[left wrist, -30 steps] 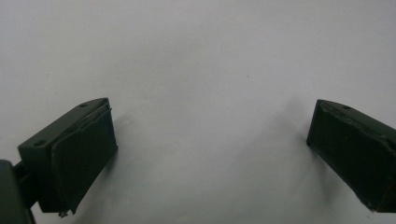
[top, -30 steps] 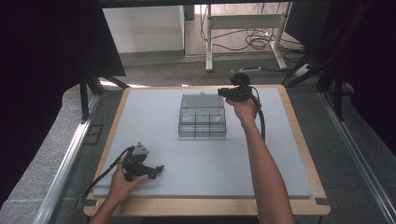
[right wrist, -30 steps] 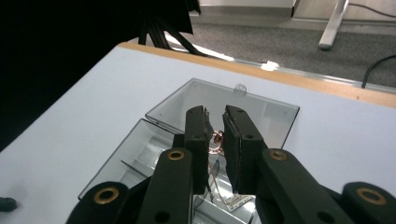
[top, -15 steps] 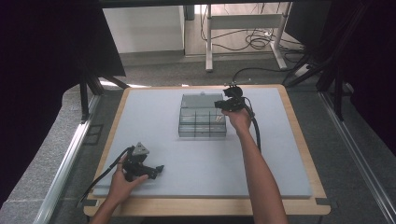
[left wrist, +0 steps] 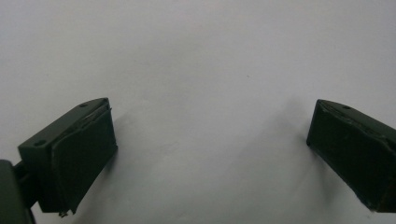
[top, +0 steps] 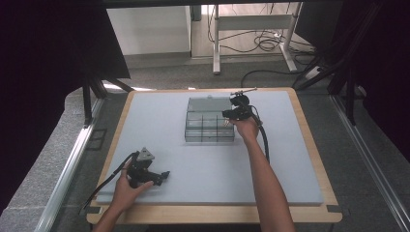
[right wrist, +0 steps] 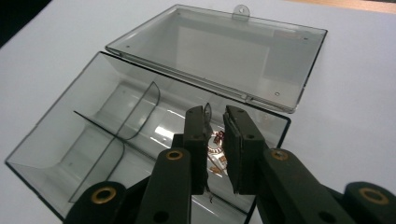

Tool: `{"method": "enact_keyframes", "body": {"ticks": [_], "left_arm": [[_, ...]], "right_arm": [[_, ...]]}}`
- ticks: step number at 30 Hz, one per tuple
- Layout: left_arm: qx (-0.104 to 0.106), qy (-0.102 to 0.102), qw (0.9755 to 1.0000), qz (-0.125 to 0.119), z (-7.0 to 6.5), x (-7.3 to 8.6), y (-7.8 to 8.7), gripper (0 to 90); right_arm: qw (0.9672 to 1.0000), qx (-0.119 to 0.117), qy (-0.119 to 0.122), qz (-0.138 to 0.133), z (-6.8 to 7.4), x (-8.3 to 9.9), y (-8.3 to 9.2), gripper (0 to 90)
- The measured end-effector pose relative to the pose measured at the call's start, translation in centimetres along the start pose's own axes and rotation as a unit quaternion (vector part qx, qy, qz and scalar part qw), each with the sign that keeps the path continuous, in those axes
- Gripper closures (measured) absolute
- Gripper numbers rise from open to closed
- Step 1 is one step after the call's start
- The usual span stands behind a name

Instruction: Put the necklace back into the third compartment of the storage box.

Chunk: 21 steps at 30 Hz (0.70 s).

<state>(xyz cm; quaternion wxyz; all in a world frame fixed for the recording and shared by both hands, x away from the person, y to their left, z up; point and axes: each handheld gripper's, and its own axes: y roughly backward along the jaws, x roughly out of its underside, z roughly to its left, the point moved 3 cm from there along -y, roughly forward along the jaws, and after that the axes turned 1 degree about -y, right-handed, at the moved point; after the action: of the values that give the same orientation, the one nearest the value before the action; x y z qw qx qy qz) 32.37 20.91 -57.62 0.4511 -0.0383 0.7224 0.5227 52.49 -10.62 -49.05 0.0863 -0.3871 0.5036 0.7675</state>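
R tool [right wrist: 215, 144] nearly closed, pinching small copper-coloured parts [right wrist: 217, 151] over clear plastic compartment box [right wrist: 70, 140]; I'd lower inside the divider before release. L tool [left wrist: 210, 154] open, empty.

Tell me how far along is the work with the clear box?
Done: the clear box lies open, its lid flat behind. In hand: the right gripper, fingers almost shut, hovers over a compartment holding copper parts. Left: probably closing the lid; the left gripper is open.
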Motion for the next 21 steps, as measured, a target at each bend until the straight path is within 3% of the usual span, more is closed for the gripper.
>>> {"method": "enact_keyframes", "body": {"ticks": [1, 2, 3, 13, 18, 21], "left_arm": [[0.000, 0.000, 1.0000, 0.000, 0.0, 0.0, 0.0, 0.9], [0.000, 0.000, 1.0000, 0.000, 0.0, 0.0, 0.0, 0.8], [0.000, 0.000, 1.0000, 0.000, 0.0, 0.0, 0.0, 0.8], [0.000, -0.001, 1.0000, 0.001, 0.0, 0.0, 0.0, 0.8], [0.000, 0.000, 1.0000, 0.000, 0.0, 0.0, 0.0, 0.9], [0.000, 0.000, 1.0000, 0.000, 0.0, 0.0, 0.0, 0.9]], "right_arm": [[1.0000, 0.001, 0.000, 0.002, -0.1, 0.1, -0.1, 69.9], [1.0000, 0.001, 0.000, 0.002, -0.1, 0.1, -0.1, 69.9], [1.0000, 0.006, -0.001, 0.005, -0.2, 0.1, -0.2, 59.3], [0.9998, -0.005, -0.002, -0.020, -0.2, -0.1, 1.5, 48.7], [0.9993, -0.014, 0.027, -0.022, -0.1, 0.1, 3.3, 42.7], [0.9986, -0.014, 0.037, -0.035, -0.3, 0.4, 5.2, 40.3]]}}
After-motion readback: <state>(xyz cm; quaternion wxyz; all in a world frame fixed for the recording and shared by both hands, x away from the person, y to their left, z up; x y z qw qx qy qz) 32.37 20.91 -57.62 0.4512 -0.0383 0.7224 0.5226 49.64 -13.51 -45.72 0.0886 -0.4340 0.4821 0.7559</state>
